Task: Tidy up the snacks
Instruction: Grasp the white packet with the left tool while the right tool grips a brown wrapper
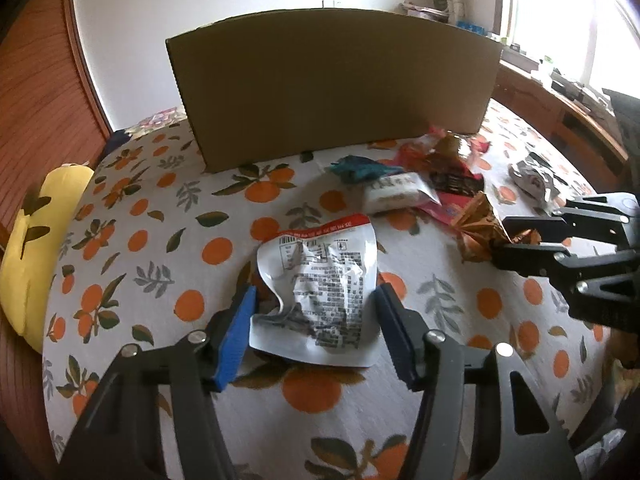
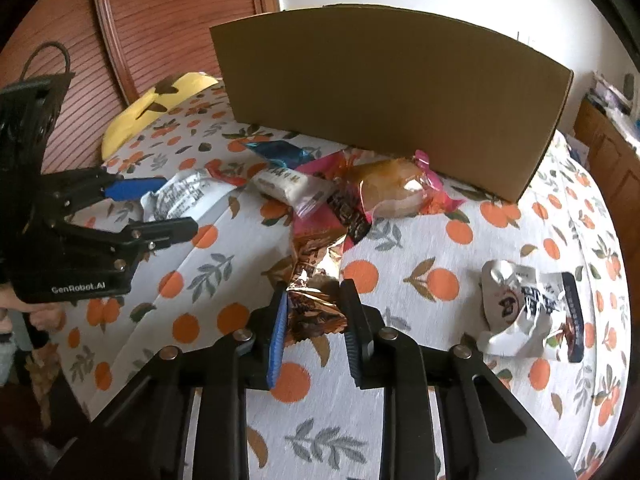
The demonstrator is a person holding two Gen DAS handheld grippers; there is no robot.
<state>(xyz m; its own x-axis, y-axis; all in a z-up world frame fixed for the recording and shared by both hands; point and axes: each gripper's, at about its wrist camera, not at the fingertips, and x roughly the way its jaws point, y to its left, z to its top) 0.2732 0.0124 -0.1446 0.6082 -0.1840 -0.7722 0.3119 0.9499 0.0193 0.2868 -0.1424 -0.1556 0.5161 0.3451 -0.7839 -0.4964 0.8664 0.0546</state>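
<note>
My left gripper (image 1: pixel 316 300) is open, its fingers on either side of a white snack pouch with a red top edge (image 1: pixel 320 280) lying on the orange-print tablecloth. It also shows in the right wrist view (image 2: pixel 160 208), around the same pouch (image 2: pixel 180 196). My right gripper (image 2: pixel 314 308) straddles a brown-gold foil packet (image 2: pixel 312 300), its pads close to or touching the packet's sides; whether it grips is unclear. In the left wrist view the right gripper (image 1: pixel 500 240) is at that packet (image 1: pixel 478 228). A cardboard box (image 1: pixel 332 84) stands behind, seen also in the right wrist view (image 2: pixel 392 108).
A heap of snacks lies before the box: a teal packet (image 2: pixel 276 152), a white bar (image 2: pixel 292 184), a wrapped bun (image 2: pixel 392 188), a dark packet (image 2: pixel 348 212). A crumpled white pouch (image 2: pixel 524 308) lies at right. A yellow cushion (image 1: pixel 36 232) sits at the table's left edge.
</note>
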